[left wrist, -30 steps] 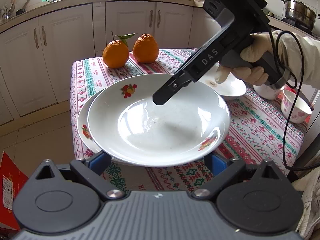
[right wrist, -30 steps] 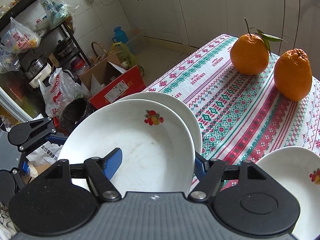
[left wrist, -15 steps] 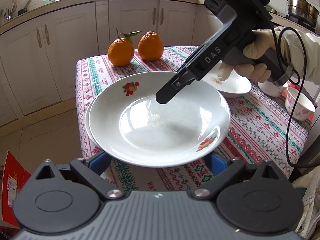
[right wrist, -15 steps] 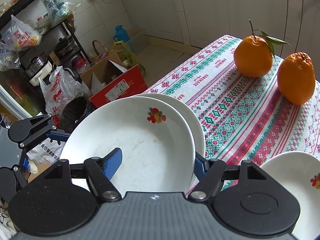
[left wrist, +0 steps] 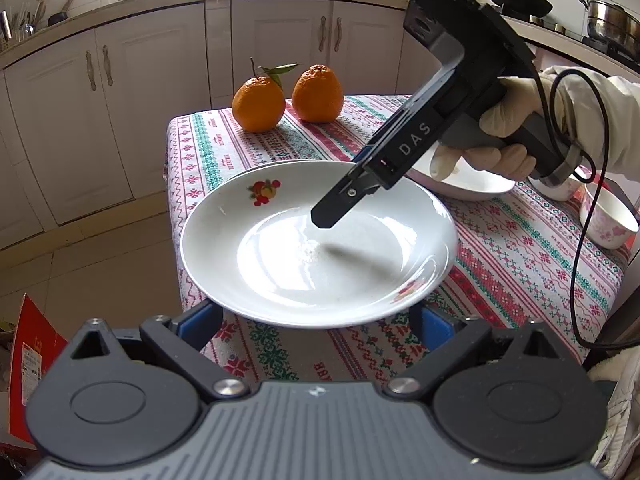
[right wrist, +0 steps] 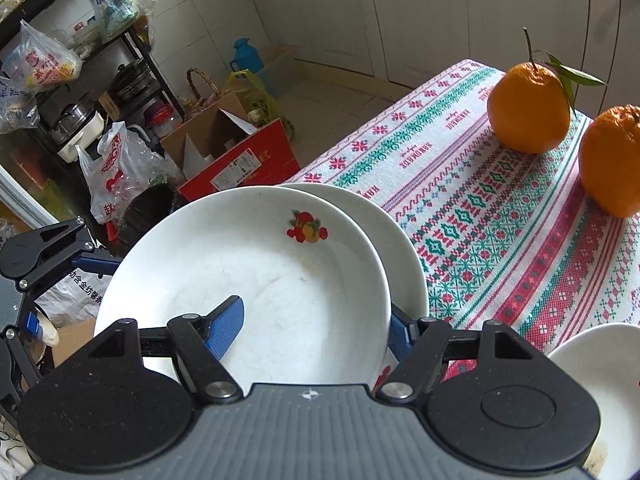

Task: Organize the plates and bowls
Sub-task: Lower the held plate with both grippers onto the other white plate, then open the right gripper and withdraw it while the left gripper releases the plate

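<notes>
A white deep plate with a fruit motif (left wrist: 280, 256) (right wrist: 256, 280) is held over a second white plate (right wrist: 404, 248) at the table's left end. My right gripper (right wrist: 316, 324) straddles its rim, one blue finger (right wrist: 226, 322) inside the plate and one outside, jaws wide; whether the fingers touch the rim is unclear. It shows from the side in the left wrist view (left wrist: 340, 204). My left gripper (left wrist: 316, 324) is open, its blue fingers (left wrist: 200, 322) under the plate's near edge. A third white plate (left wrist: 476, 184) (right wrist: 596, 364) lies behind the right hand.
Two oranges (left wrist: 258, 104) (right wrist: 528, 108) stand at the table's far end on the patterned cloth (left wrist: 532, 256). Small floral bowls (left wrist: 608, 216) sit at the right edge. A red box (right wrist: 244, 164), bags and a shelf stand on the floor beyond the table edge.
The held plate and both grippers have shifted slightly toward the table's end, over the lower plate, which is now mostly hidden in the left view. The jaws are unchanged.
</notes>
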`<action>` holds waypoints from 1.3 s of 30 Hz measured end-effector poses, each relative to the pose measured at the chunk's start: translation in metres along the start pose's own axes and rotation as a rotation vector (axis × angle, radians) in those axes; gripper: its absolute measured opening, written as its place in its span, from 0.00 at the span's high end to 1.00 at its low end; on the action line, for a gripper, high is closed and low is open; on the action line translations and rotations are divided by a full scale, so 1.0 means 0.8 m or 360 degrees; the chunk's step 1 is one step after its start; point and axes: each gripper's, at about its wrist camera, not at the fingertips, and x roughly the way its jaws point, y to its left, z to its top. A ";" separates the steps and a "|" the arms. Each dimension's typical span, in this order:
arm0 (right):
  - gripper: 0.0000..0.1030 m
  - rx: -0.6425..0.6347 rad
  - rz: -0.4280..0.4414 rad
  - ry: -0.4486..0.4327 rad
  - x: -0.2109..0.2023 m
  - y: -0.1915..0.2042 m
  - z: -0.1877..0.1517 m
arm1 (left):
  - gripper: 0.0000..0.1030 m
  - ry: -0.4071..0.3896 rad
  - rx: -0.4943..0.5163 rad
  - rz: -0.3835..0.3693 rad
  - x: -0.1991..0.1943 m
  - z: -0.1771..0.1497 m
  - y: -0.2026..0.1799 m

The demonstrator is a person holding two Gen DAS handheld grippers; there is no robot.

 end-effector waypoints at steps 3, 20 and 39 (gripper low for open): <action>0.24 0.0029 0.0017 -0.0010 -0.005 -0.004 -0.003 | 0.04 0.0001 -0.0007 -0.0012 0.001 0.000 0.003; 0.23 0.0085 -0.0003 -0.0075 -0.039 -0.003 -0.019 | 0.04 -0.0003 0.0010 0.0017 0.016 0.000 0.005; 0.20 0.0062 -0.0150 -0.0064 -0.047 0.013 -0.036 | 0.01 -0.0019 0.0063 0.0084 0.021 -0.001 -0.009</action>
